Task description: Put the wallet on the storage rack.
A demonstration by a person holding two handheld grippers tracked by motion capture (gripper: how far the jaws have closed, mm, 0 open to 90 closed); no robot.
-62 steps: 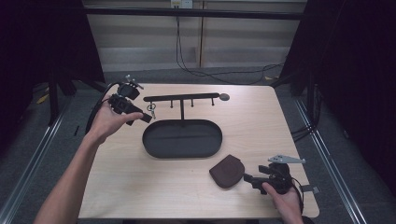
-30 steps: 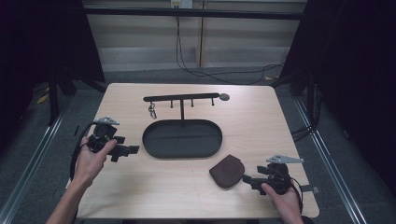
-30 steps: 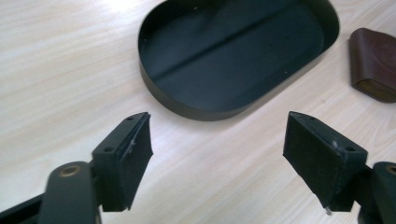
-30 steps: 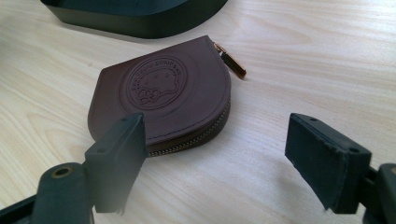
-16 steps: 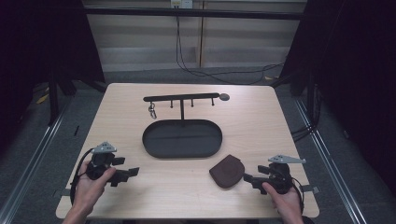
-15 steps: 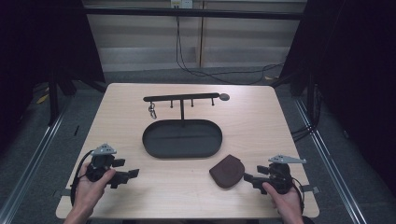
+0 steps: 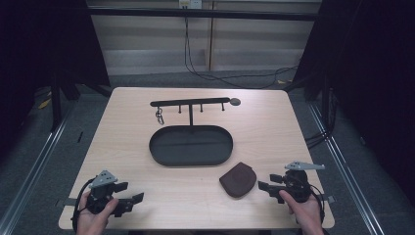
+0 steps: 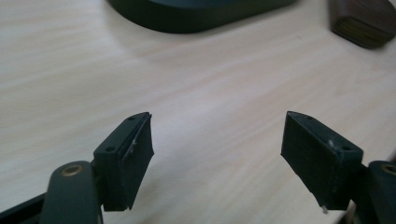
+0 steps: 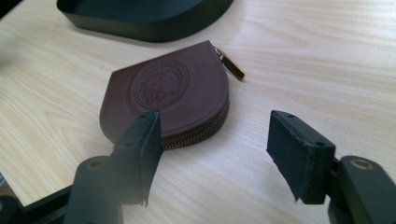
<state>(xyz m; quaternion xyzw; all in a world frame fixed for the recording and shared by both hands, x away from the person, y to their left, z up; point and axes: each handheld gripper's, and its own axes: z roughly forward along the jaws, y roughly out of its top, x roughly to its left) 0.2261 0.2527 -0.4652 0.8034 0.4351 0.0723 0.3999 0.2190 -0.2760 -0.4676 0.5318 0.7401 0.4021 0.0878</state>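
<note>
A brown leather zip pouch [image 7: 238, 179] lies flat on the table in front of the black oval tray [image 7: 191, 147]. My right gripper [image 7: 266, 183] rests just right of the pouch, pointing at it. In the right gripper view the pouch [image 9: 173, 98] lies just beyond the left jaw. The right gripper [image 9: 215, 135] is open; its jaws have just been closing, with nothing between the pads. My left gripper [image 7: 128, 192] sits low at the near left corner. In its own view the left gripper [image 8: 217, 140] is open over bare wood.
A black rack [image 7: 190, 103] with hooks stands behind the tray, a metal key ring [image 7: 159, 116] hanging at its left end. The tray [image 8: 201, 14] and the pouch [image 8: 362, 21] lie ahead in the left gripper view. The table edge runs close under both hands.
My left hand has come from the rack's left end down to the near left corner, leaving the key ring hanging. The right hand has stayed beside the pouch.
</note>
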